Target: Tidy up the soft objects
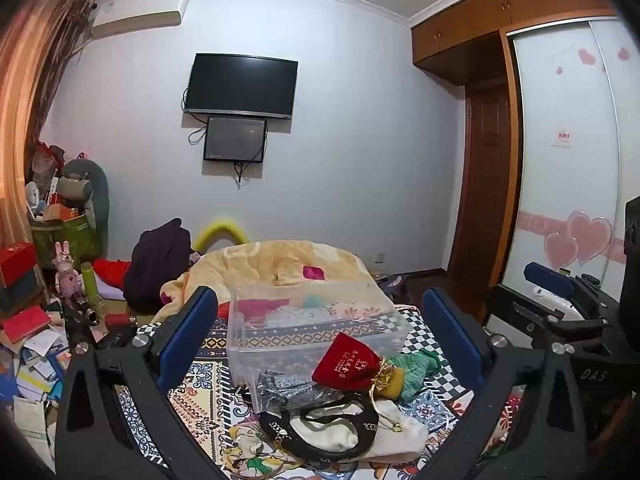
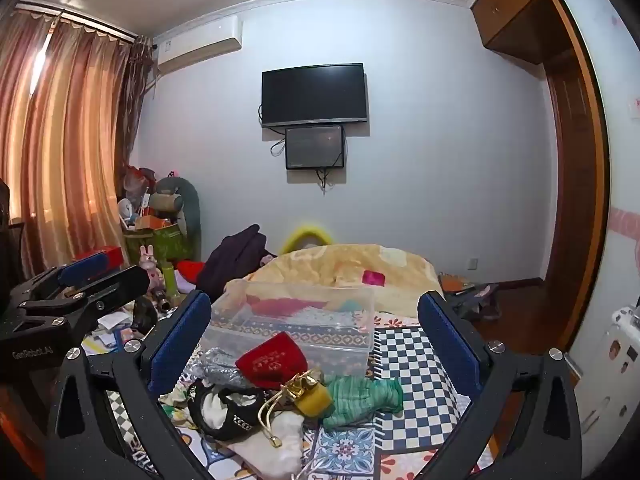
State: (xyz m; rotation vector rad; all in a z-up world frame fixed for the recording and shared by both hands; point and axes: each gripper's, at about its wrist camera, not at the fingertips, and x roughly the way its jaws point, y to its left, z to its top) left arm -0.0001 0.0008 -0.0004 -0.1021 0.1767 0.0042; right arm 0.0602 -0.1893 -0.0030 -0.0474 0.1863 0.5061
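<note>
A pile of soft pouches lies on the patterned bed cover: a red velvet pouch (image 1: 346,364) (image 2: 272,360), a yellow-gold pouch (image 1: 388,380) (image 2: 312,394), a green cloth (image 1: 418,368) (image 2: 360,396), a silver pouch (image 1: 280,390) (image 2: 218,364), a black-and-white pouch (image 1: 320,428) (image 2: 222,408) and a white pouch (image 1: 400,432) (image 2: 272,440). Behind them stands a clear plastic box (image 1: 312,328) (image 2: 296,320) with some soft items inside. My left gripper (image 1: 320,336) is open and empty above the pile. My right gripper (image 2: 316,340) is open and empty too.
A cream blanket (image 1: 280,268) (image 2: 352,268) lies heaped behind the box. Dark clothes (image 1: 160,264) sit at its left. The floor at left holds boxes, papers and toys (image 1: 36,340). A wardrobe (image 1: 568,160) stands at right.
</note>
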